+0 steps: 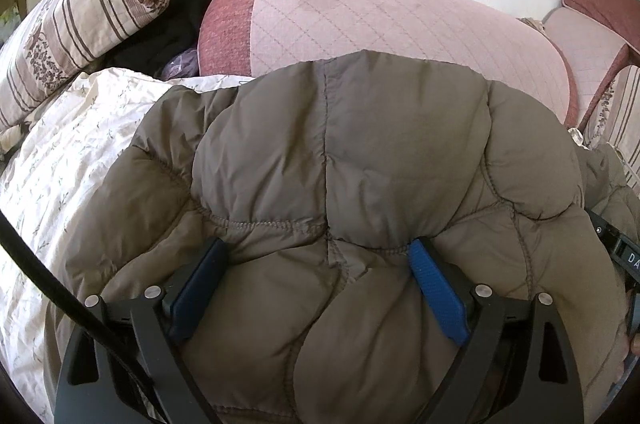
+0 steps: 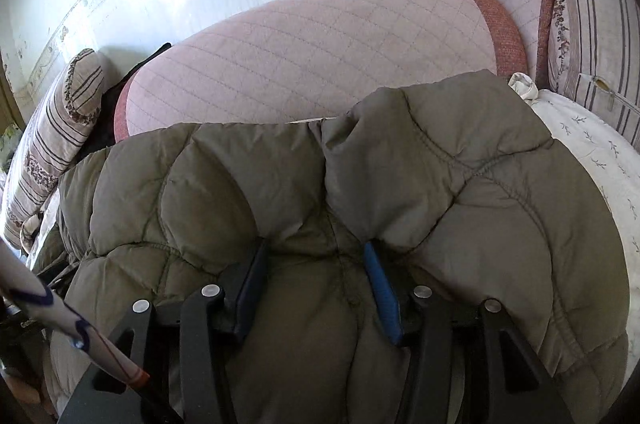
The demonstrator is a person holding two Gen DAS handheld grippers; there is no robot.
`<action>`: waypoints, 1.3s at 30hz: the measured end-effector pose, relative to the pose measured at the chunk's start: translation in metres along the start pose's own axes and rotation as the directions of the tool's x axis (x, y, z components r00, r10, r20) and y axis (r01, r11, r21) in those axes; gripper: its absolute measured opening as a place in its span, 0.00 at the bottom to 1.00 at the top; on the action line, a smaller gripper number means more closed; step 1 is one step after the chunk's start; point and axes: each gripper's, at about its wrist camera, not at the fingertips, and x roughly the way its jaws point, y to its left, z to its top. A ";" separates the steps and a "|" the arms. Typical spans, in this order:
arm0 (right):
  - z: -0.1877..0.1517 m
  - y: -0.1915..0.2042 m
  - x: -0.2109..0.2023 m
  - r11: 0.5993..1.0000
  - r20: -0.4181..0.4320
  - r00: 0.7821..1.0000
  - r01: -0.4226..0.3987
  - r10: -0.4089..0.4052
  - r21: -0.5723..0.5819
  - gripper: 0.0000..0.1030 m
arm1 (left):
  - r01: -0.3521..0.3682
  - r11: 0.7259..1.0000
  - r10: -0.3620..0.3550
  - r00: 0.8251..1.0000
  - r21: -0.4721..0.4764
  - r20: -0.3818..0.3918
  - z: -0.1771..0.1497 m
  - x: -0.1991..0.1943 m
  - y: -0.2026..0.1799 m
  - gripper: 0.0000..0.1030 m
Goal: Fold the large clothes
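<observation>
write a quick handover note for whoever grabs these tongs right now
Left tongs: spread wide, jacket bulging between the pads; a real grip can't be told.
Right tongs: narrower, jacket padding between the pads; whether they pinch it is unclear.
Jacket: olive, quilted, bunched on the floral sheet in front of the pink cushion.
Done: jacket gathered into a thick bundle.
Left: check both grips, finish the fold, flatten.

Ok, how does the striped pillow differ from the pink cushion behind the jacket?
The striped pillow is cream with brown stripes and floral bands; the pink cushion is diamond-quilted pink with a darker red end. The pillow leans tilted at the left; the cushion lies lengthwise straight behind the jacket, which hides its lower edge. The cushion looks longer. Both sit along the white wall.
</observation>
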 end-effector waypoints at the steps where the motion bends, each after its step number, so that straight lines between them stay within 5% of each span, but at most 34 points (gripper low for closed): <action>1: 0.000 0.000 0.000 1.000 0.000 1.000 0.000 0.000 0.001 0.53 | 0.000 1.000 0.000 1.000 0.000 -0.001 0.000 0.000 0.000 0.90; 32: 0.000 0.003 -0.002 1.000 0.006 1.000 0.015 -0.015 -0.001 0.53 | 0.011 1.000 -0.011 1.000 -0.027 0.009 -0.003 -0.006 0.006 0.92; 39: 0.002 0.017 -0.049 1.000 0.030 0.999 0.016 -0.017 0.017 0.58 | 0.016 0.998 -0.017 1.000 -0.060 -0.015 -0.002 -0.040 0.009 0.92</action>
